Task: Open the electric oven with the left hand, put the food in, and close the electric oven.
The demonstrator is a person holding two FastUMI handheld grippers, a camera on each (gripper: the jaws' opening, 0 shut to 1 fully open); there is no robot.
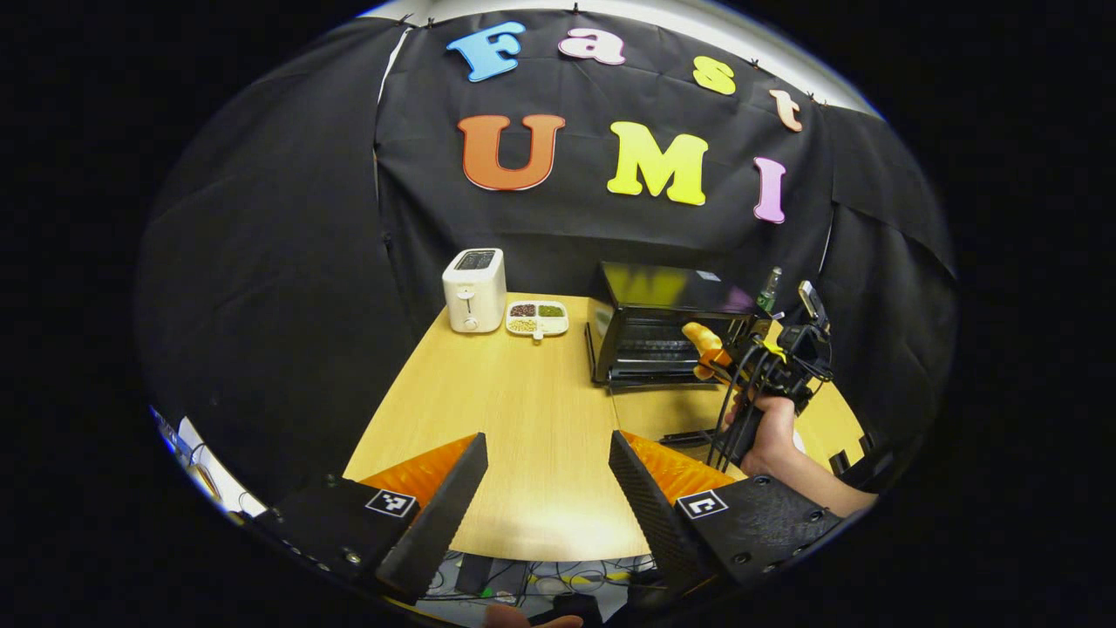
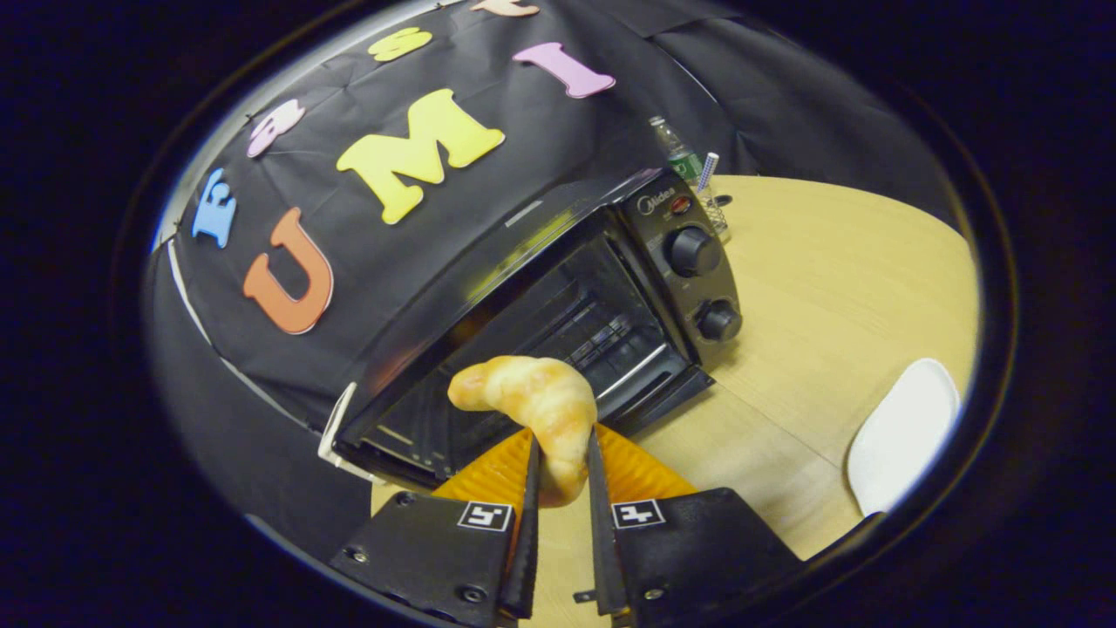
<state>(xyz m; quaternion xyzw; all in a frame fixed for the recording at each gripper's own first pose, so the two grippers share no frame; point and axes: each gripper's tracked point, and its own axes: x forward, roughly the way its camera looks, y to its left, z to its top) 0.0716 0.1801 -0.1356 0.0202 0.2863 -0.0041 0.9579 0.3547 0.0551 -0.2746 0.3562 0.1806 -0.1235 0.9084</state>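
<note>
The black electric oven (image 1: 663,327) stands at the table's far right with its door folded down and its wire rack showing. My left gripper (image 1: 547,462) hovers open over the table's near edge, well short of the oven, holding nothing. A hand holds my right gripper (image 1: 717,362) just in front of the oven's mouth. In the right gripper view that gripper (image 2: 562,458) is shut on a golden croissant (image 2: 540,401), which sticks up and forward toward the open oven (image 2: 558,296). The croissant (image 1: 702,338) sits level with the oven's opening.
A white toaster (image 1: 473,290) and a small divided dish of beans (image 1: 537,317) stand at the back of the wooden table (image 1: 514,410). A white plate (image 2: 902,432) lies right of the oven. A bottle (image 2: 684,157) stands behind the oven's knob panel (image 2: 697,270).
</note>
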